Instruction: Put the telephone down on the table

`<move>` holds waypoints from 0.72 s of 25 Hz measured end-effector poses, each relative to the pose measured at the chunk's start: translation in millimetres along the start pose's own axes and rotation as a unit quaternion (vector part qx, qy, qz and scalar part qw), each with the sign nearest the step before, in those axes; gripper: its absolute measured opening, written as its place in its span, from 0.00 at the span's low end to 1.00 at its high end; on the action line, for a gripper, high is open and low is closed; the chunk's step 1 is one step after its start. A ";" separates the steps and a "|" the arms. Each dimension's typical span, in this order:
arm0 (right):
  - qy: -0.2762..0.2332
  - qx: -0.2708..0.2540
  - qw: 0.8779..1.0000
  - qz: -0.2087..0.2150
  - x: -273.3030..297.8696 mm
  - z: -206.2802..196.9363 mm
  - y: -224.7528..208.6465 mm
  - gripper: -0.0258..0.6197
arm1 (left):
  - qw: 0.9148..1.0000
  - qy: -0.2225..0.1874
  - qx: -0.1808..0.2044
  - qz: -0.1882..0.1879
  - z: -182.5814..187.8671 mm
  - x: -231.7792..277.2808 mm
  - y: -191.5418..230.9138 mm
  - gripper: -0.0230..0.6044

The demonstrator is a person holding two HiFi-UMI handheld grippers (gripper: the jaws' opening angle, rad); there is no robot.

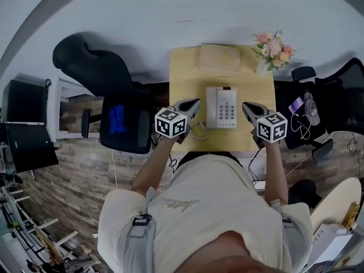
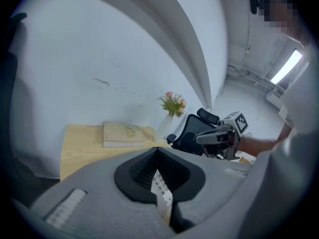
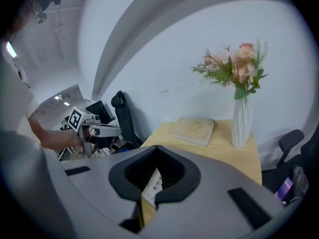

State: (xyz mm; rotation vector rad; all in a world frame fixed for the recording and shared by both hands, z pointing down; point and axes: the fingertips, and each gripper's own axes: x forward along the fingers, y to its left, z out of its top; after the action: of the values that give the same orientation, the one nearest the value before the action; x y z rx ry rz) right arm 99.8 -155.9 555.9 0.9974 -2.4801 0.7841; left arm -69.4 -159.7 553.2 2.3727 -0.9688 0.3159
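The white telephone [image 1: 222,107] lies flat on the wooden table [image 1: 186,78], near its front edge, keypad up. My left gripper [image 1: 194,103] hovers just left of it and my right gripper [image 1: 245,106] just right of it, neither touching it. Both are shut with nothing between the jaws. In the left gripper view the jaws [image 2: 157,150] meet, and a strip of the telephone's keypad [image 2: 162,188] shows below them. The right gripper view has the same closed jaws [image 3: 157,147] over the telephone [image 3: 152,184].
A book [image 1: 219,57] lies at the table's far edge, beside a white vase of flowers [image 1: 273,53] at the far right corner. The telephone's cord [image 1: 199,131] curls off the front left. Black chairs stand left [image 1: 122,121] and right [image 1: 341,95] of the table.
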 end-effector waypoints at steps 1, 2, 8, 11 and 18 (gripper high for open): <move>-0.004 -0.008 1.000 0.000 -2.1 4.7 3.2 0.04 | 1.000 -0.003 0.003 0.001 4.0 -1.8 -1.3 0.06; -0.007 -0.014 1.000 0.000 -3.9 9.4 6.2 0.04 | 1.000 -0.006 0.006 0.000 8.2 -3.4 -2.9 0.06; -0.025 -0.043 0.999 -0.004 -8.2 34.0 18.6 0.04 | 0.999 -0.020 0.038 -0.001 33.0 -14.1 -11.9 0.06; -0.040 -0.052 0.998 -0.011 -11.2 47.3 22.2 0.04 | 0.998 -0.031 0.048 0.007 45.9 -20.0 -12.7 0.06; -0.061 -0.106 0.992 -0.025 -20.8 78.0 39.4 0.04 | 0.994 -0.074 0.063 0.040 80.4 -35.2 -7.1 0.06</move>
State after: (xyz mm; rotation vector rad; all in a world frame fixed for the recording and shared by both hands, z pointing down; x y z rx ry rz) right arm 77.0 -169.1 470.0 1.0531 -2.5637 0.4442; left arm -88.7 -181.4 470.2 2.5047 -1.1444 0.2389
